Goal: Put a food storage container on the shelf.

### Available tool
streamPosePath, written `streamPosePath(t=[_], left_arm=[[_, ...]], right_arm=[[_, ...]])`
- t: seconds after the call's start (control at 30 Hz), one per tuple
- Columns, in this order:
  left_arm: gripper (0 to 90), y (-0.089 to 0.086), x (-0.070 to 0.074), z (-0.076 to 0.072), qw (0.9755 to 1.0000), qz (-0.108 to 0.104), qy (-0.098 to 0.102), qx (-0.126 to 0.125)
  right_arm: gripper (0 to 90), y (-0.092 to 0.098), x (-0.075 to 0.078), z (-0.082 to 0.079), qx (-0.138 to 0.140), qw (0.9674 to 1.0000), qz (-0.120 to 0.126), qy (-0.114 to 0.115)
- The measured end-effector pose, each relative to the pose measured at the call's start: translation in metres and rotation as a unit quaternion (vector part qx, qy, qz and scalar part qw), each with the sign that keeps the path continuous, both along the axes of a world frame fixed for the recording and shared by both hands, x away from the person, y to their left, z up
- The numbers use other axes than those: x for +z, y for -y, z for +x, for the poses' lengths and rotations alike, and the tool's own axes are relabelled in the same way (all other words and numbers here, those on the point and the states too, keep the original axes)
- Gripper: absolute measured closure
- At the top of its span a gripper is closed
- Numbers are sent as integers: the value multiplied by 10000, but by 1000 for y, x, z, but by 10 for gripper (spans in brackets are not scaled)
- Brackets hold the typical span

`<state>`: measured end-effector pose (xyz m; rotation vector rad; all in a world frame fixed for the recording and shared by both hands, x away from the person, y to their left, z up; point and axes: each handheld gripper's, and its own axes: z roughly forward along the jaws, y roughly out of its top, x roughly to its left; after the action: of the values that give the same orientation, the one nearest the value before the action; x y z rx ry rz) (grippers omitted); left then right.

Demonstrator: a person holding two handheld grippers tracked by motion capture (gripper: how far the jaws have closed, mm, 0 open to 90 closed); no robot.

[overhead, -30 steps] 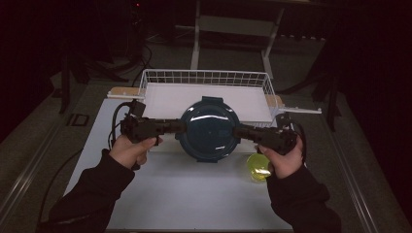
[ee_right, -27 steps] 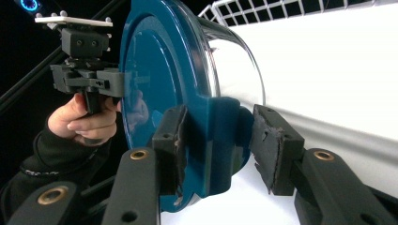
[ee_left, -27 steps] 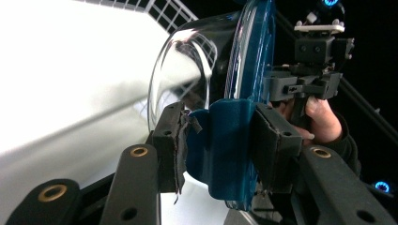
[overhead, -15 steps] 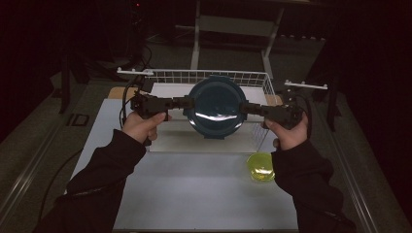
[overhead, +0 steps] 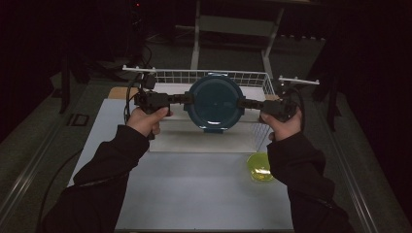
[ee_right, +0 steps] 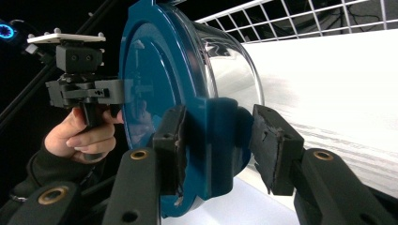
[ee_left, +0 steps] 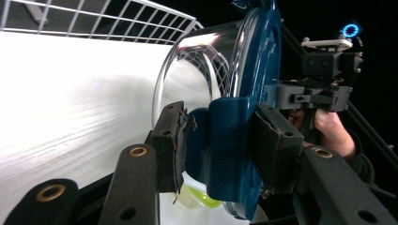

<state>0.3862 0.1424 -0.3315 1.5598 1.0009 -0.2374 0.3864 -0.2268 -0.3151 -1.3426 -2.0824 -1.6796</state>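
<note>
White table: wire basket (far edge), yellow-green bowl.

high view overhead, gripper views close, opposed, sharing container

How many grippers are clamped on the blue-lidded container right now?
2. The left gripper grips the tab on the left side of the blue-lidded container; the right gripper grips the tab on its right side, holding it above the wire basket.

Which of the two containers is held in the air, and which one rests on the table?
The blue-lidded clear container is held up between the left gripper and right gripper. The small yellow-green bowl rests on the table.
</note>
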Motion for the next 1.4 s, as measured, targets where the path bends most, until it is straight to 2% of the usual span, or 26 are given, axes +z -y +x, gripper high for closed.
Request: streamPosePath(t=[0.2,0.33,0.47,0.6,0.63,0.7,0.8,0.9,0.93,1.0,1.13,1.23,1.33,1.4], left_arm=[[562,-1,-2,8,9998,-116,-150,39],[559,-2,-5,14,9993,-240,-272,100],[557,-3,-9,21,9977,-431,-500,151],[551,-3,-12,25,9971,-484,-560,174],[549,-3,-15,28,9957,-571,-702,209],[543,-4,-19,32,9944,-640,-813,226],[531,-5,-26,38,9909,-786,-1074,196],[501,-6,-31,44,9890,-850,-1207,105],[494,-7,-33,45,9877,-939,-1250,85],[495,-6,-33,45,9877,-935,-1250,84],[474,-5,-29,42,9911,-745,-1092,136],[441,-5,-24,39,9938,-549,-922,291],[414,-9,-20,35,9950,-397,-791,453],[405,-11,-17,30,9962,-320,-639,505]], right_arm=[[569,0,-2,7,-59,10000,56,-49],[566,-1,-1,12,-86,9998,77,-169],[559,-1,-3,20,-118,9993,155,-320],[556,0,-5,25,-123,9986,234,-460],[553,0,-7,29,-156,9977,306,-586],[548,0,-9,33,-178,9969,347,-689],[537,0,-13,39,-239,9956,412,-810],[529,0,-20,44,-216,9938,463,-987],[530,0,-22,46,-182,9934,464,-1037],[533,0,-23,47,-156,9930,527,-1049],[524,1,-22,47,-183,9932,484,-1040],[486,3,-19,47,-270,9946,347,-940],[448,7,-14,44,-399,9960,154,-781],[439,9,-10,40,-487,9968,-66,-623]])
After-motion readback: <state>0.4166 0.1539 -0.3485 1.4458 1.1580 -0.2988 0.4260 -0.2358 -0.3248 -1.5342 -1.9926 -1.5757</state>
